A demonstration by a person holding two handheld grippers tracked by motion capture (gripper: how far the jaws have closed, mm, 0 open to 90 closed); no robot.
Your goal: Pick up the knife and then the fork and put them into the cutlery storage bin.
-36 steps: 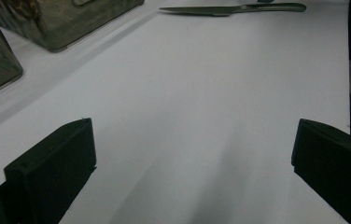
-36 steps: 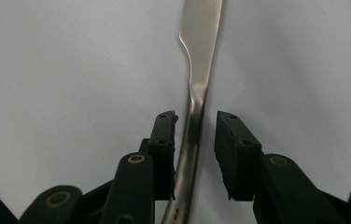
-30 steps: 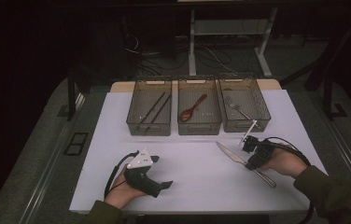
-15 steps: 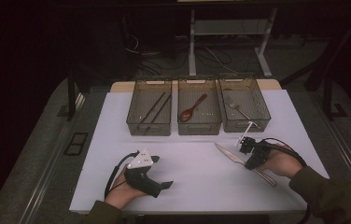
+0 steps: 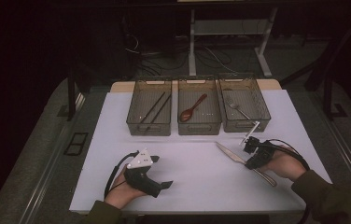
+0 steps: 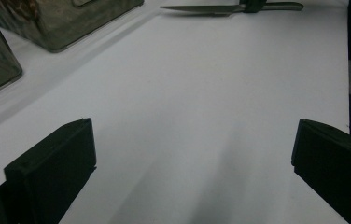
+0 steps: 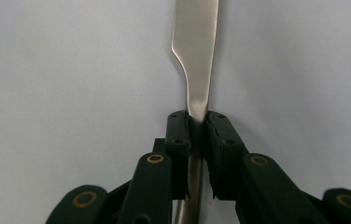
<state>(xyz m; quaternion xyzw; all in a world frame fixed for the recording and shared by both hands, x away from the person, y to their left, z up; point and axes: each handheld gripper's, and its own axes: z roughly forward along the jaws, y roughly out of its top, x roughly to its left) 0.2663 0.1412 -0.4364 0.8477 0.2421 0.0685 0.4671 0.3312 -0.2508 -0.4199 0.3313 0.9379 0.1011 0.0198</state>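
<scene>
Left gripper (image 5: 164, 185) – black body, grey three-cornered plate, looping black cable. Right gripper (image 7: 197, 122) – black jaws, brass-ringed pivots, small screws. Olive sleeves (image 5: 334, 200).

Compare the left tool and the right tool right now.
The left tool is open, its jaws wide apart with nothing between them; the right tool is shut on the knife. The left tool sits apart from the knife, near the table's front edge. Both are black and hand-held.
</scene>
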